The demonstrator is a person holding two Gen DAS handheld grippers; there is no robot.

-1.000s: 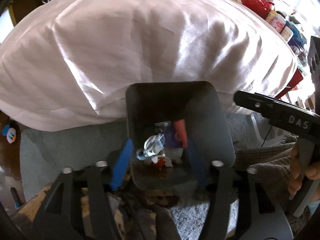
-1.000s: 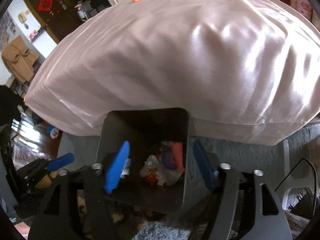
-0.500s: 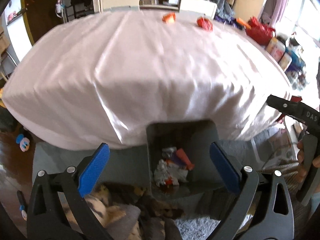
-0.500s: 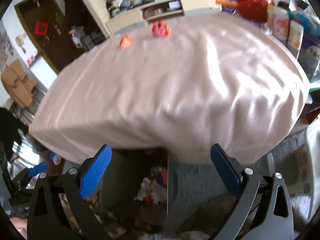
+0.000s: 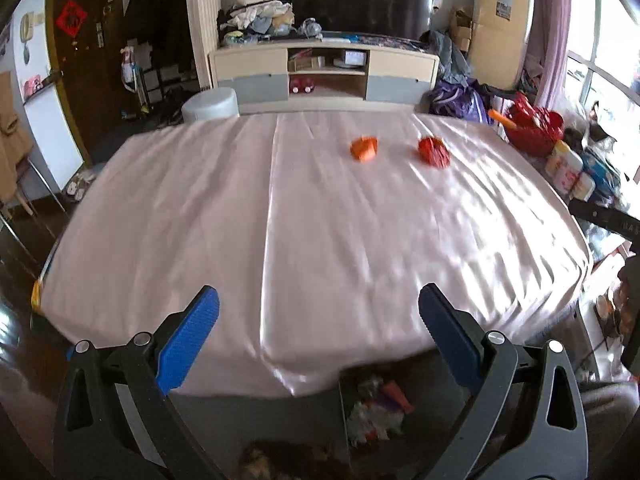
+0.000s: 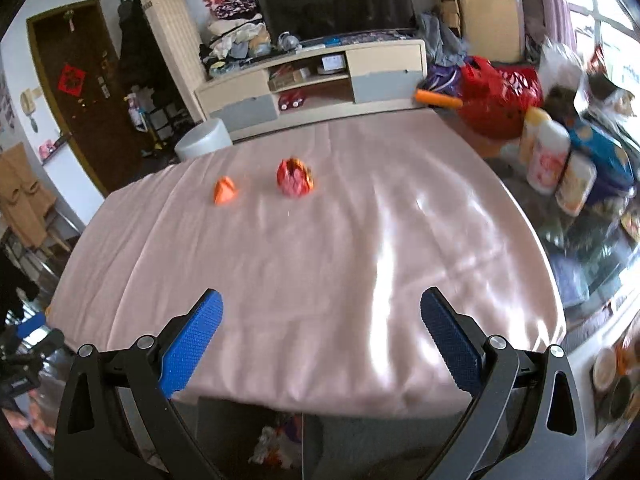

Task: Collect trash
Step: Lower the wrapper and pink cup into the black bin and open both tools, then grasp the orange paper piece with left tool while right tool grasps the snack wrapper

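Two pieces of trash lie on the far part of the pink-clothed table (image 5: 280, 220): an orange wrapper (image 5: 364, 148) and a crumpled red wrapper (image 5: 434, 151). They also show in the right wrist view, the orange wrapper (image 6: 225, 191) and the red wrapper (image 6: 295, 178). A dark bin (image 5: 420, 384) with mixed trash (image 5: 374, 412) stands below the near table edge; it also shows in the right wrist view (image 6: 224, 420). My left gripper (image 5: 318, 340) is open and empty above the near edge. My right gripper (image 6: 320, 340) is open and empty too.
A red basket (image 6: 496, 96), bottles (image 6: 546, 156) and packets crowd the glass table right of the pink cloth. A TV cabinet (image 5: 324, 76) and a grey stool (image 5: 210, 106) stand behind the table. A dark floor lies to the left.
Both grippers have opened wide and risen from inside the bin to above the table's near edge. The table top and the two wrappers have come into view.
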